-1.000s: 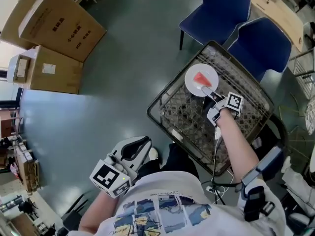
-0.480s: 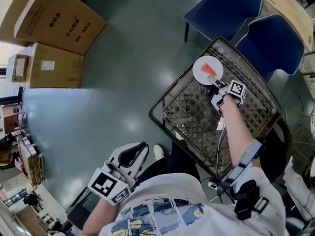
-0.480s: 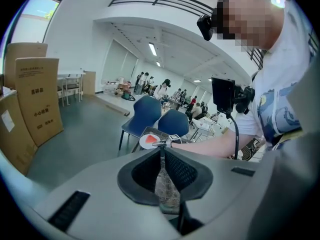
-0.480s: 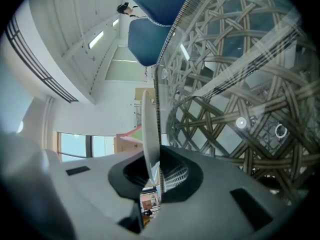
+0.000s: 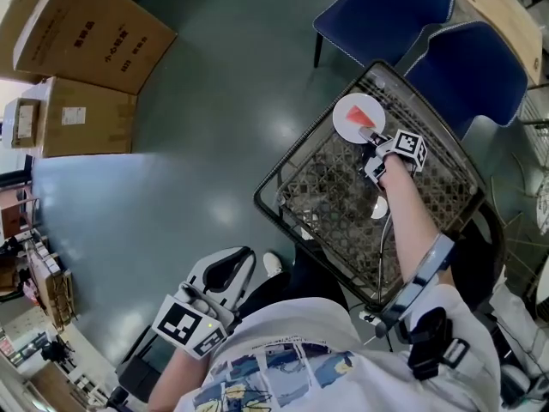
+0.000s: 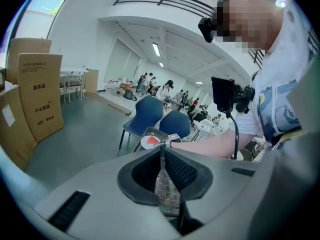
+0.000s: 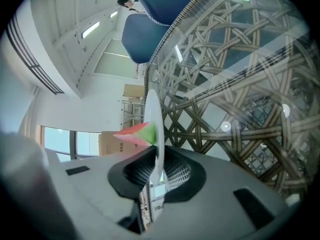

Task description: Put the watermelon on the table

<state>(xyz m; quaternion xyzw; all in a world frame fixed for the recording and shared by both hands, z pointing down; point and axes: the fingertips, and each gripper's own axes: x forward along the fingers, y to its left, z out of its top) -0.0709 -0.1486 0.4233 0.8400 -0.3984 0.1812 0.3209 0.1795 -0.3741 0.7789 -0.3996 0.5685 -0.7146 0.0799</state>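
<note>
The right claw (image 5: 371, 144) is clenched on the rim of a white plate (image 5: 350, 120) that carries a watermelon slice (image 5: 364, 112). The plate sits over the glass-topped wicker tabletop (image 5: 326, 200), near its 12 o'clock corner; whether it touches the glass cannot be told. Two blue chairs (image 5: 386, 7) stand at 1 o'clock from the plate. The left claw (image 5: 225, 269), at 7 o'clock from the tabletop by the person's body, is clenched with nothing in it.

Right tongs (image 5: 371, 136) clamped, stretched forward (left tongs (image 5: 240, 260) closed, low).
</note>
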